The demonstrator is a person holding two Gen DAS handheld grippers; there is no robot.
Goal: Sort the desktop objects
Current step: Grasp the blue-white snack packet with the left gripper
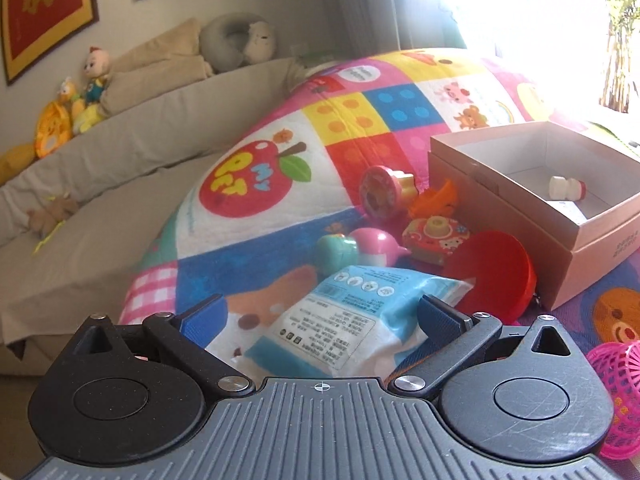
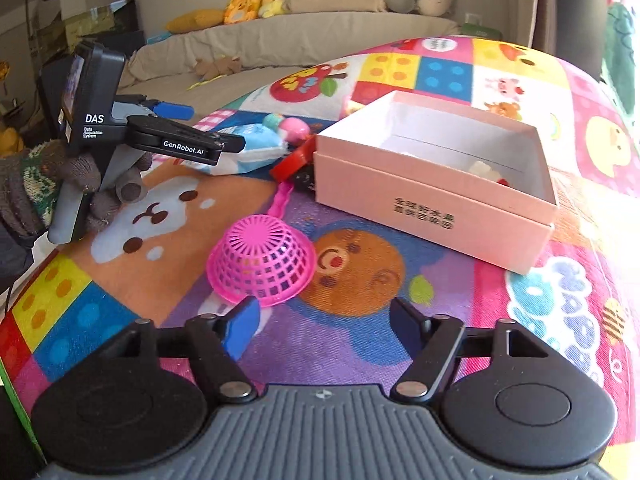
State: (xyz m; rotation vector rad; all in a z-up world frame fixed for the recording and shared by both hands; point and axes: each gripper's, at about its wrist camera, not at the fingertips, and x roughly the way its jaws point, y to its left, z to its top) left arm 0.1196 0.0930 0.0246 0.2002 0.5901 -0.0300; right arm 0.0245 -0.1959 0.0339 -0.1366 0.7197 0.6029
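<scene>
My left gripper (image 1: 320, 312) gapes over the soft, light tissue pack (image 1: 352, 312); take its middle; my right gripper (image 2: 324, 320) stands apart, empty, near the stiff pink basket (image 2: 262, 264).

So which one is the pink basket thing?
Find the big pink cardboard box on the colourful mat. In front of it, closer to the right gripper, sits the pink basket, upside down. Only it has holes all over, like a net.
</scene>
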